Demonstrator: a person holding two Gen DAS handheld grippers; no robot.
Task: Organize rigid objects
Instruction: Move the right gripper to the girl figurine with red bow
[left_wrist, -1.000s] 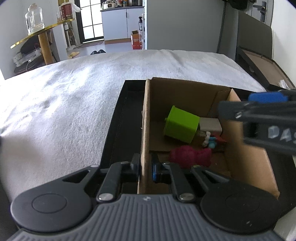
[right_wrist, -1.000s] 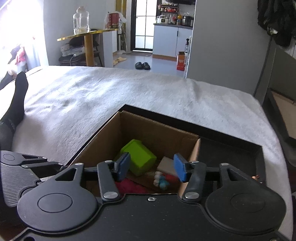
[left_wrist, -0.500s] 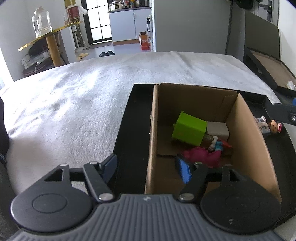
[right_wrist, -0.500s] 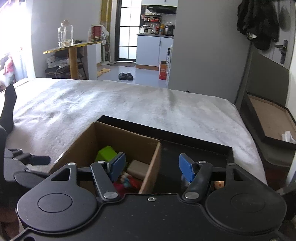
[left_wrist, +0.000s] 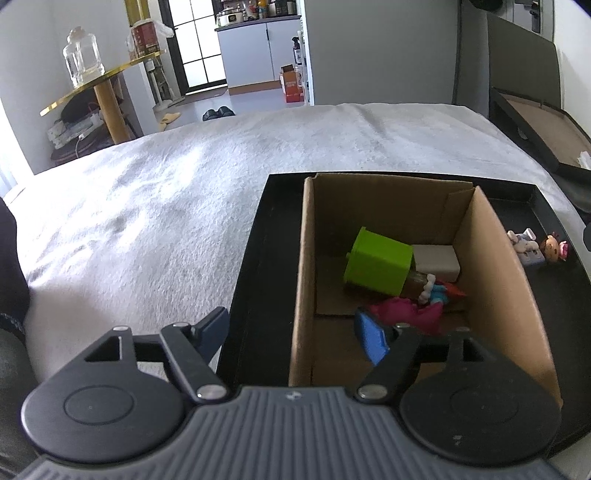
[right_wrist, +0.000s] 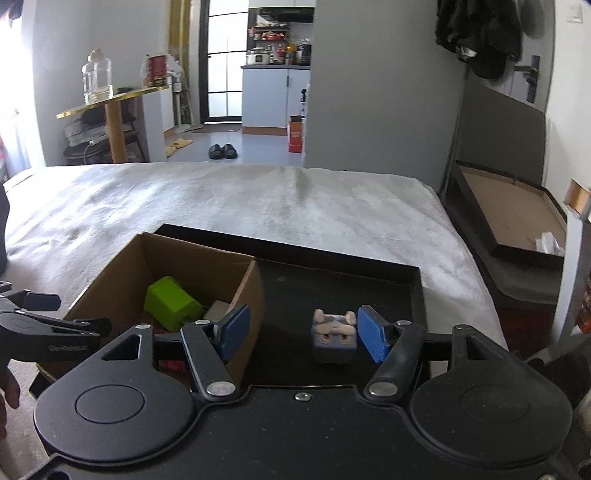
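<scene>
**Both claws spread over the tray on the bed**

I'm looking down my left claw (left_wrist: 293, 332) and its jaws are standing wide, having just been opening. The near wall of the cardboard box (left_wrist: 303, 280) is sitting between the two blue pads, but neither pad is pressing on it, so I'm gripping nothing there. Inside the box I'm seeing the green block (left_wrist: 378, 262) lying on its side, a pale grey block (left_wrist: 437, 260) just behind it against the right wall, and a pink toy (left_wrist: 410, 312) nearest me, with a small figure wedged among them that I cannot make out well.

The box is resting in the left part of the black tray (left_wrist: 258, 258), which is lying on the white bed cover (left_wrist: 166, 206). On the tray's bare right side two little figures are lying together: a bunny block (left_wrist: 524, 243) and a doll head (left_wrist: 553, 246).

Over on my right claw (right_wrist: 303, 330), the jaws are also spread and have just been opening further. The bunny block (right_wrist: 334, 334) is standing between them, just beside the right pad (right_wrist: 373, 338), well clear of the left one. I cannot tell whether that pad is touching it.
</scene>
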